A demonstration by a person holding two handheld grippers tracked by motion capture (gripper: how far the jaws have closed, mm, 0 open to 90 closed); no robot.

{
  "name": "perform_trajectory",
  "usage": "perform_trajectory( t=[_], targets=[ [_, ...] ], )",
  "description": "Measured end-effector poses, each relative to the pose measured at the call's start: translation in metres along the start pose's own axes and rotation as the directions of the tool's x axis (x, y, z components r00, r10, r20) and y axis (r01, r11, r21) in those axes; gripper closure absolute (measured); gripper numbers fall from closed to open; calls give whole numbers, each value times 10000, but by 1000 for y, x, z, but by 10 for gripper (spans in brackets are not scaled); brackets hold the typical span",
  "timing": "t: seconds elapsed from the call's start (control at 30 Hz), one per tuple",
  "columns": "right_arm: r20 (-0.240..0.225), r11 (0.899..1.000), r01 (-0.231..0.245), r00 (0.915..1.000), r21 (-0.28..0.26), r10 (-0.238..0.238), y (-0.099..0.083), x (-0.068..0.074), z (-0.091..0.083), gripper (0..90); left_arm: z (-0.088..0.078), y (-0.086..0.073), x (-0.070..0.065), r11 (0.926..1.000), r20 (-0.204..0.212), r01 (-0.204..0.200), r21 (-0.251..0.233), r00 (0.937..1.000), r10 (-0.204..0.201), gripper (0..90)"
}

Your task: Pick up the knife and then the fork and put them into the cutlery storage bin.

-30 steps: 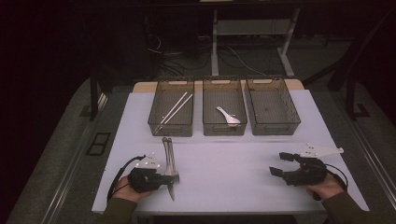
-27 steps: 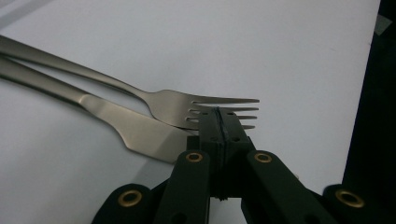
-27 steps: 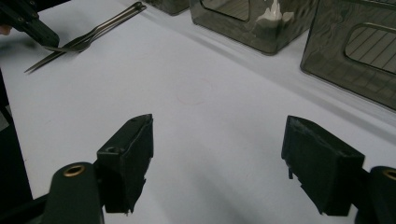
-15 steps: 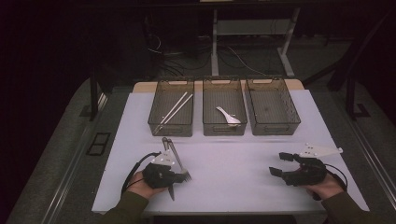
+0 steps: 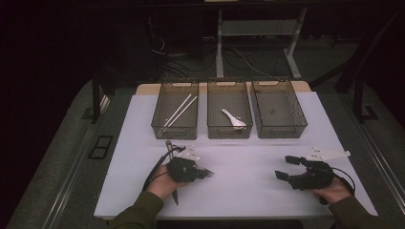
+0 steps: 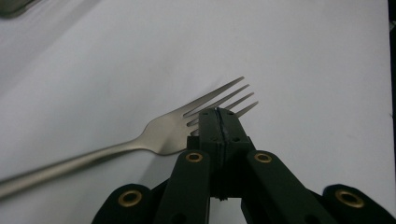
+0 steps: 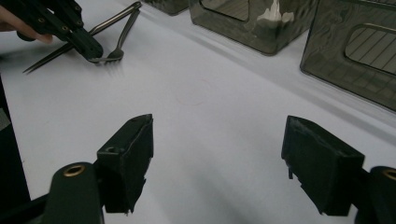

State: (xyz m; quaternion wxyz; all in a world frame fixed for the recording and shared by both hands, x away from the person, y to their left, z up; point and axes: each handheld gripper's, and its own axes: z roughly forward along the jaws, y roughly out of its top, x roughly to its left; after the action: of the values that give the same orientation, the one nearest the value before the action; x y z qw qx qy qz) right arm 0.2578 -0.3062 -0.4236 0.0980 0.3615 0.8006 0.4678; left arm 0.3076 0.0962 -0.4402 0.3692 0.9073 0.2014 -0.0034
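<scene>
Left gripper (image 6: 218,116) jaws pinched together on tines of silver metal fork (image 6: 154,140), low over white table (image 5: 248,167). Fork handle trails away to gripper's left. Right gripper (image 7: 217,163) jaws spread wide, nothing between, well apart. Left hand nearer.

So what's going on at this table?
A person is sorting cutlery into three clear plastic bins. The left hand-held gripper is shut over the tines of a silver metal fork on the white tabletop. The right hand-held gripper rests open, holding nothing. White chopsticks and a white spoon already lie in bins.
</scene>
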Motion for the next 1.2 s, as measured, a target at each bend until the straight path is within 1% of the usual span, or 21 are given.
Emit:
perform_trajectory(
  t=[0.07, 0.1, 0.13, 0.2, 0.27, 0.33, 0.37, 0.43, 0.5, 0.53, 0.57, 0.63, 0.67, 0.73, 0.77, 0.8, 0.83, 0.93, 0.97, 1.1, 1.2],
  targets=[
    [-2, 10000, 13, 10000, -28, -13, 0, 0, 0, 249, 5, 6, 0, 10000, 32, 78, 6, 10000, -78, 891],
    [-7, 10000, 15, 10000, -27, -15, 0, 0, 0, 249, 8, 9, 1, 10000, 25, -76, 19, 10000, 75, 891],
    [-13, 10000, 14, 10000, -29, -14, 0, 0, 0, 249, 11, 12, 1, 10000, 28, 17, 14, 10000, -17, 891],
    [-18, 10000, 20, 10000, -22, -20, 0, 0, 0, 249, 17, 19, 3, 9997, 29, -223, 24, 9997, 223, 891],
    [-26, 10000, 9, 10000, -25, -10, 0, 0, 0, 250, 23, 26, 4, 9998, 20, -190, 59, 9998, 190, 891],
    [-30, 10000, 26, 10000, -24, -26, 0, 0, 0, 250, 28, 32, 7, 9993, -17, -372, 77, 9993, 372, 891],
    [-26, 10000, 33, 10000, -27, -33, 0, 0, 0, 250, 32, 35, 6, 9997, -35, -204, -121, 9998, 204, 891],
    [-34, 10000, 18, 10000, -25, -18, 0, 0, 0, 250, 37, 41, 8, 9997, -38, -235, -60, 9997, 235, 891],
    [-30, 10000, 41, 10000, -16, -41, 1, 0, 0, 250, 41, 46, 12, 9989, -84, -469, -57, 9989, 469, 891],
    [-31, 10000, 58, 10000, -13, -58, 0, 0, 0, 249, 43, 49, 14, 9986, -84, -525, 50, 9986, 525, 891],
    [-40, 10000, 74, 10000, -5, -74, 1, 0, 0, 250, 46, 51, 15, 9990, -57, -449, -14, 9990, 449, 891],
    [-38, 9999, 101, 9999, -30, -102, 1, 0, 1, 249, 53, 56, 18, 9981, -95, -615, 92, 9981, 615, 891],
    [-43, 9999, 127, 9999, -25, -127, 1, 0, 1, 250, 57, 58, 17, 9992, -136, -404, 56, 9991, 405, 891],
    [-41, 9999, 145, 9999, -28, -145, 1, 0, 0, 250, 62, 63, 18, 9994, -170, -332, -82, 9993, 331, 891],
    [-42, 9999, 147, 9999, -27, -147, 1, 0, 0, 250, 62, 65, 20, 9981, -228, -617, 37, 9978, 617, 891],
    [-38, 9999, 135, 9999, -33, -135, 1, 1, 0, 250, 64, 65, 19, 9995, -171, -268, -169, 9995, 265, 891],
    [-40, 9999, 132, 9999, -33, -133, 1, 1, 0, 250, 64, 66, 20, 9989, -183, -415, -209, 9990, 411, 891],
    [-53, 9999, 136, 9999, -34, -136, 0, 1, -1, 250, 56, 66, 21, 9992, -91, -334, -222, 9994, 332, 891],
    [-49, 9999, 131, 9999, -34, -131, 0, 1, -1, 250, 52, 66, 22, 9984, -105, -451, -346, 9989, 448, 891],
    [-55, 9999, 157, 9999, -30, -157, 0, 1, -1, 250, 26, 63, 24, 9959, -230, -206, -883, 9996, 186, 883],
    [-66, 9999, 171, 9998, -12, -171, 0, 1, 0, 250, 7, 55, 27, 9936, -442, 19, -1133, 9990, -70, 818]
  ],
)
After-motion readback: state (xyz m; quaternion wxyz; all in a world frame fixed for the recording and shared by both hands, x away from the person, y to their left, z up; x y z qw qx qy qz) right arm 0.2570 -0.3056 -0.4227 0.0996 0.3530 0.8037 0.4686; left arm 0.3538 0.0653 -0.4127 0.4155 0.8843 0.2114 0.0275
